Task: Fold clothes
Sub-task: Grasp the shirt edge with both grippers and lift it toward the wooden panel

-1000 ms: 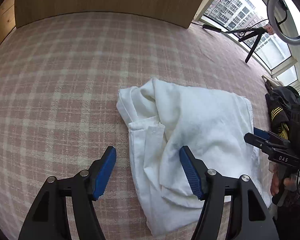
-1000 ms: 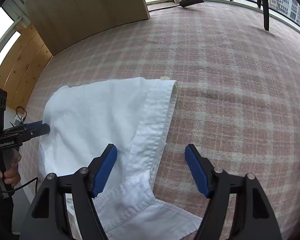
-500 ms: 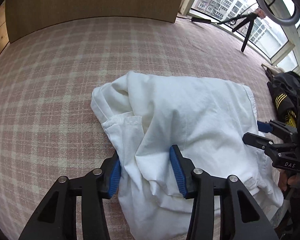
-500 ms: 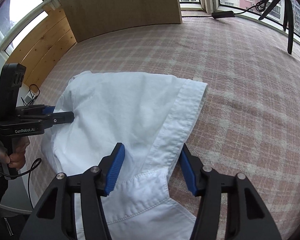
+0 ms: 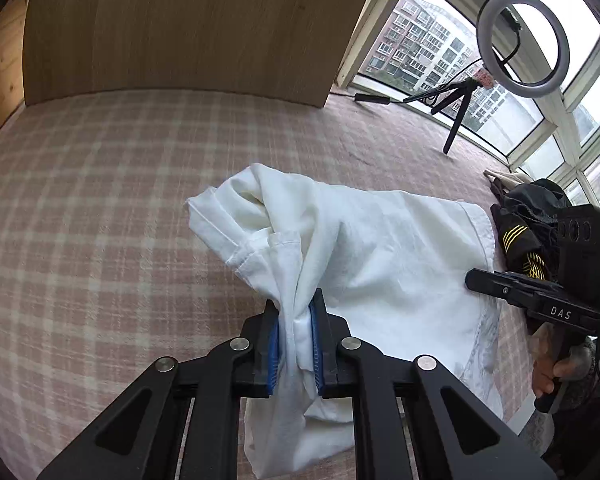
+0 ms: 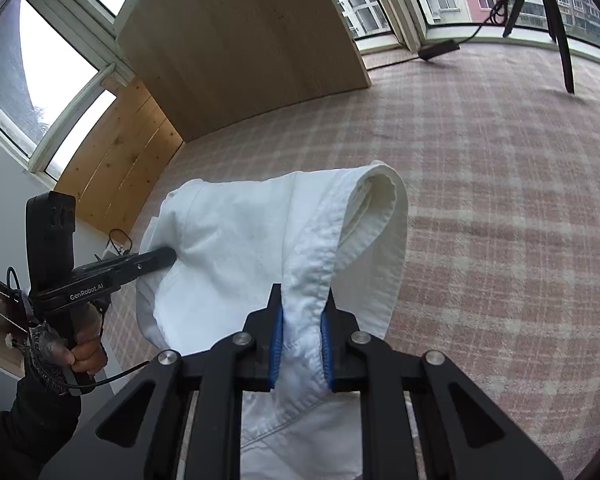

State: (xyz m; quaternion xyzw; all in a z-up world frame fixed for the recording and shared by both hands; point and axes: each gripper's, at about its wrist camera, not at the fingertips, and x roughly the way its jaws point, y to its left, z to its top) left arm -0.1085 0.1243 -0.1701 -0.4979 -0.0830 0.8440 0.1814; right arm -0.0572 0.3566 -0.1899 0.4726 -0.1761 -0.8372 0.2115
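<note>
Closing on bunched white shirt [image 5: 380, 248], left gripper [image 5: 296, 312] and right gripper [image 6: 303, 312]; only left view shows dark clothes [image 5: 528, 220].

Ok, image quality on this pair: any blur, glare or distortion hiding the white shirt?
Left wrist view: sharp, daylight soft, strong fisheye bending the wooden board; the window is bright but not washed out; white shirt folds readable. Right wrist view: equally sharp; the upper-left window is blown out to white; the shirt's hem stitching shows clearly, shadows faint.
</note>
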